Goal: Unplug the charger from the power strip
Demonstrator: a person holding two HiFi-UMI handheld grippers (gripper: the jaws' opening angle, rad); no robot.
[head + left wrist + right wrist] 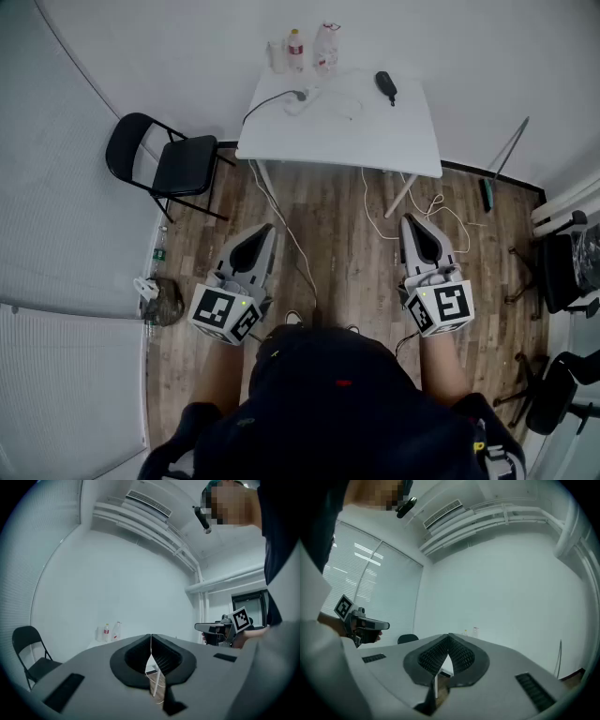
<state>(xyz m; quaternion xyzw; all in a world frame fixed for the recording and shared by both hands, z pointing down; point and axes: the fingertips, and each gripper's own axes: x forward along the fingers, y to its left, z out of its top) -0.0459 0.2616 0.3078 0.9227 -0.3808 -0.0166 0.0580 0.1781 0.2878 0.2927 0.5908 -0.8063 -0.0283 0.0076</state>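
Note:
A white table (375,141) stands some way ahead of me across the wooden floor. Near its back left corner lies the white power strip (302,97), with a dark cord running off the table's left edge. I cannot make out the charger's plug at this distance. A thin white cable (349,108) loops beside the strip. My left gripper (266,232) and right gripper (411,221) are held level over the floor, far short of the table. Both have their jaws shut with nothing held, meeting at the tips in the left gripper view (151,637) and the right gripper view (449,635).
Two bottles (309,47) and a black object (385,86) stand on the table. A black folding chair (169,164) is at its left. White cables (427,211) trail on the floor. Office chairs (562,272) crowd the right wall, and a bag (161,300) lies at the left.

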